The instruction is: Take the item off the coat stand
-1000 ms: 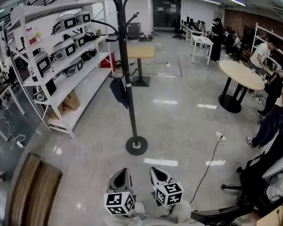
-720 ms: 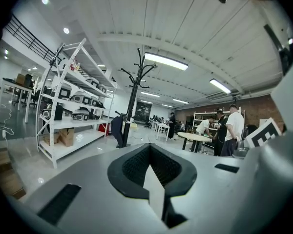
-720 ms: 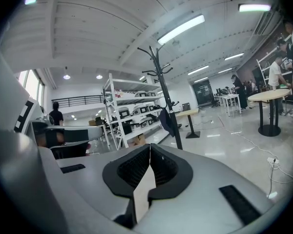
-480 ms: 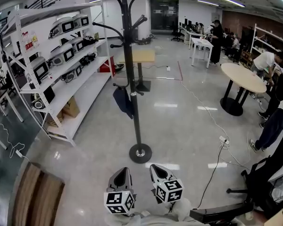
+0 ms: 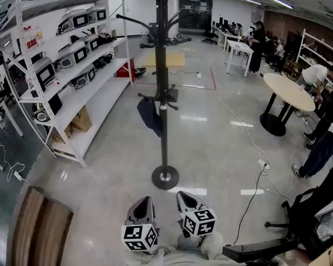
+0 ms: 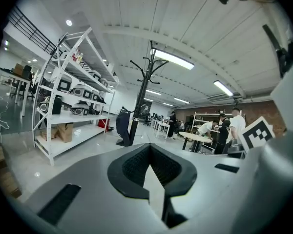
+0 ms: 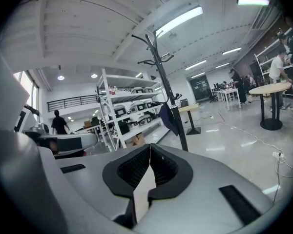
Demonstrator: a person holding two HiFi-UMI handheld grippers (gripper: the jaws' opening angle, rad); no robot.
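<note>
The coat stand (image 5: 164, 101) is seen upright on the open floor ahead. The item (image 5: 150, 117), a dark piece of cloth or a bag (which one cannot be told), is hung from a low hook on the left of the pole, about halfway up and clear of the floor. The left hand-held gripper (image 5: 142, 204) and the right hand-held gripper (image 5: 185, 201) are held low and side by side, well apart from the stand. In each gripper view the jaws are seen pressed together with nothing between them.

The step in hand is judged to be the approach, as nothing is gripped yet. The stand is best closed on from the item's side. One hand-held gripper should be raised to the height of the hook and its jaws opened wide before the cloth is reached. A firm hold should be taken near the top of the item, just under the hook. The item should then be lifted up and off the hook rather than dragged sideways, because the stand rests on a small round base (image 5: 165, 177) and could be tipped. The pole could be steadied with the other hand-held gripper. The cable (image 5: 250, 190) on the floor at the right should be kept clear of.
</note>
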